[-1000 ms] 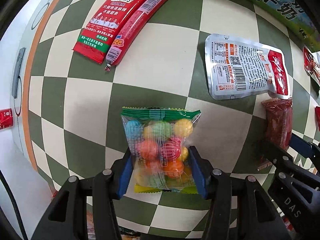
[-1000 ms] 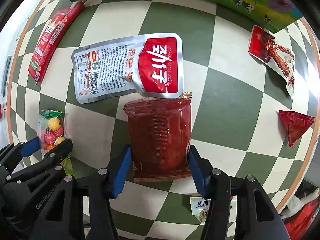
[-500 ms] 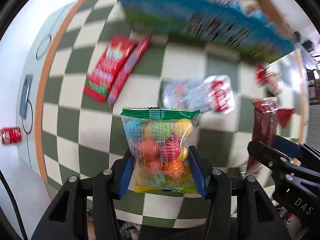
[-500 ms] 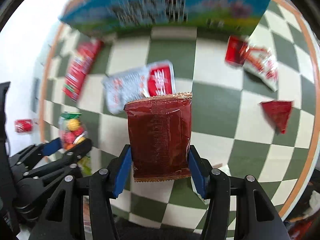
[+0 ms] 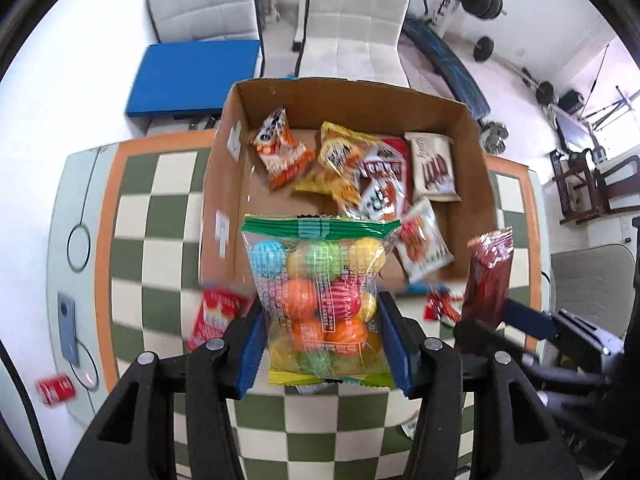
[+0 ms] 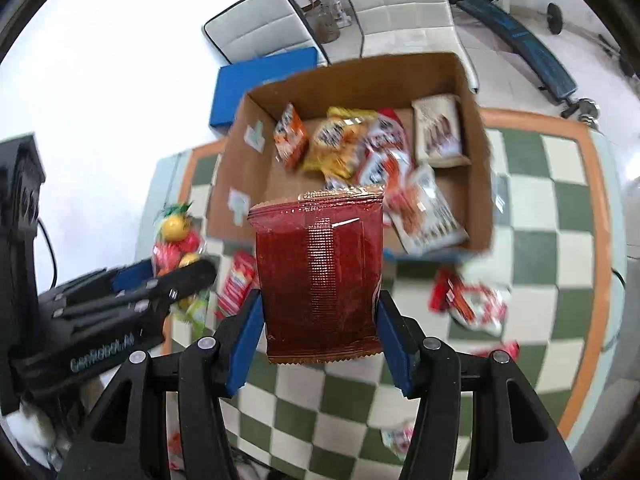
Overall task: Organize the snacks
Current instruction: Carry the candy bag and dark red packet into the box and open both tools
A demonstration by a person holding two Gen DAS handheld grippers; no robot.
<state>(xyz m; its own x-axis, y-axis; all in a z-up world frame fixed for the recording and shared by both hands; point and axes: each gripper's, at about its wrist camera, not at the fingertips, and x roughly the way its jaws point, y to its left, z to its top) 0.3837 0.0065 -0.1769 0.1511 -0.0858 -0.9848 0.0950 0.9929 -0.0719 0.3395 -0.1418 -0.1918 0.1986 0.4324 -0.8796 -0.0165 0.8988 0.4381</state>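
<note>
The candy bag (image 5: 320,300), clear with a green top seal and full of coloured balls, hangs in the air clamped between the blue pads of the left gripper (image 5: 320,344), above the checked table (image 5: 152,216) and in front of the open box (image 5: 224,184). Beside it, the red pouch (image 6: 318,276) is held the same way: the right gripper (image 6: 318,320) has its jaws pressed on the pouch's two side edges, with the pouch standing upright out of them. In the left view the red pouch shows at the right edge, lifted to about the same level as the candy bag. The cardboard box sits on the far part of the table and already holds several snack packs: an orange one (image 5: 282,148), a yellow one (image 5: 340,156), red-and-white ones (image 5: 386,184) and a cream one (image 5: 434,166). More red packets (image 6: 468,300) lie on the table just in front of the box. A red can (image 5: 56,390) lies off the table's left edge. Behind the table stand white chairs (image 5: 356,12) and a blue pad (image 5: 192,76).
</note>
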